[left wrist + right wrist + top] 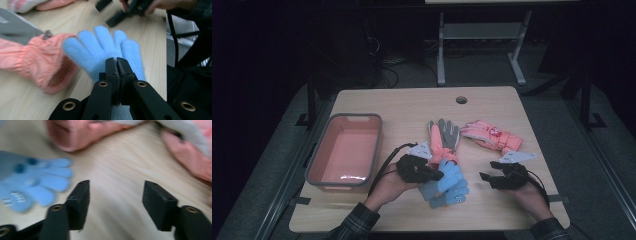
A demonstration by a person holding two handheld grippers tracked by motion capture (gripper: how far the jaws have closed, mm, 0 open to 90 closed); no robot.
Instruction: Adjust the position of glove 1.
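Observation:
A fuzzy blue glove (447, 182) lies near the table's front, its fingers pointing right. My left gripper (437, 176) is at its cuff end. In the left gripper view its jaws (116, 61) are pressed together, with the blue glove (100, 47) pinched between them. A pink and grey glove (443, 140) lies just behind the blue one, its cuff (32, 57) touching it. To the right, my right gripper (488, 170) hovers over bare wood. Its jaws (116, 192) stand wide apart with nothing between them, and the blue glove (37, 182) is off to their left.
A second pink glove (491, 135) lies behind my right gripper. An orange bin with a grey rim (319, 150) stands at the table's left side. A cable hole (461, 99) sits near the far edge. Table legs (441, 50) stand beyond.

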